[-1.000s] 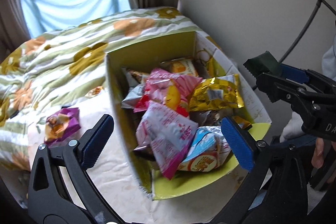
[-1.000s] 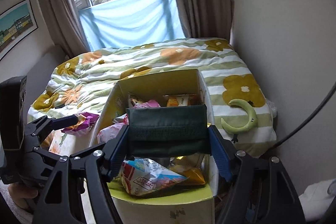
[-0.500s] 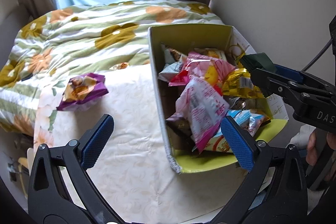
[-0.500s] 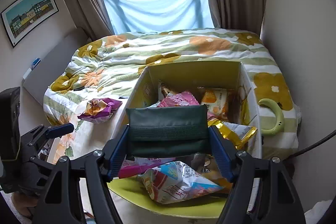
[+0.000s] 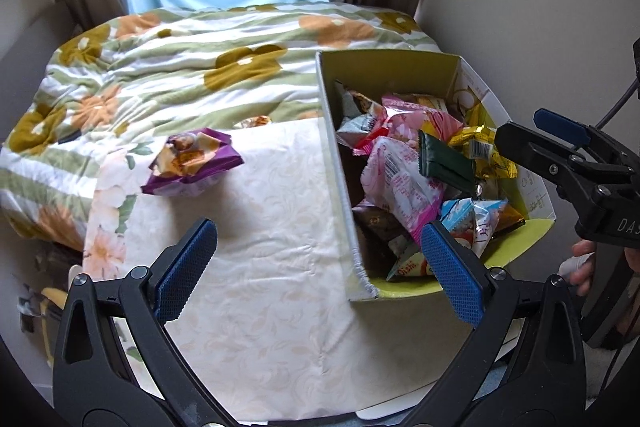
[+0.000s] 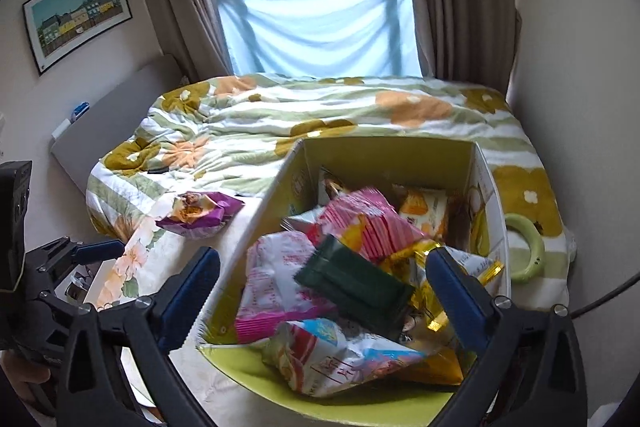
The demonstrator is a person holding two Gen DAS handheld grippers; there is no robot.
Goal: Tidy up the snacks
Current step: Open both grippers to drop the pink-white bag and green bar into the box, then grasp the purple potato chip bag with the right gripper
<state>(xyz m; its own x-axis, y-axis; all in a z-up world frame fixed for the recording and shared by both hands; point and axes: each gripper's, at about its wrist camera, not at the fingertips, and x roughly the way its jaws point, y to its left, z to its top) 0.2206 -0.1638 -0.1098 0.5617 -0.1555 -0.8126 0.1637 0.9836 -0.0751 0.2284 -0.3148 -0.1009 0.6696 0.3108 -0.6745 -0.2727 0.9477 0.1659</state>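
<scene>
Nearest, the right gripper [image 6: 322, 291], its jaws just sprung wide with nothing gripped, hangs over the dark green packet [image 6: 356, 283] lying loose atop snacks in the yellow box [image 6: 384, 153], left gripper [image 5: 320, 271] likewise agape, purple packet [image 5: 192, 163] beyond on the bedside cloth [image 5: 256, 267].

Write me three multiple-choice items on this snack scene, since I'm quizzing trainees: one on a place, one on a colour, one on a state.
1. Where is the purple snack bag?
A in the box
B on the white cloth beside the box
C in a gripper

2. What colour is the packet atop the pile in the box?
A dark green
B orange
C white

3. How do the right gripper jaws stand?
A shut on the packet
B shut, empty
C open

Key: 1 B, it lies outside the box; 2 A, dark green wrapper; 3 C, the jaws have just opened and the packet lies free.
</scene>
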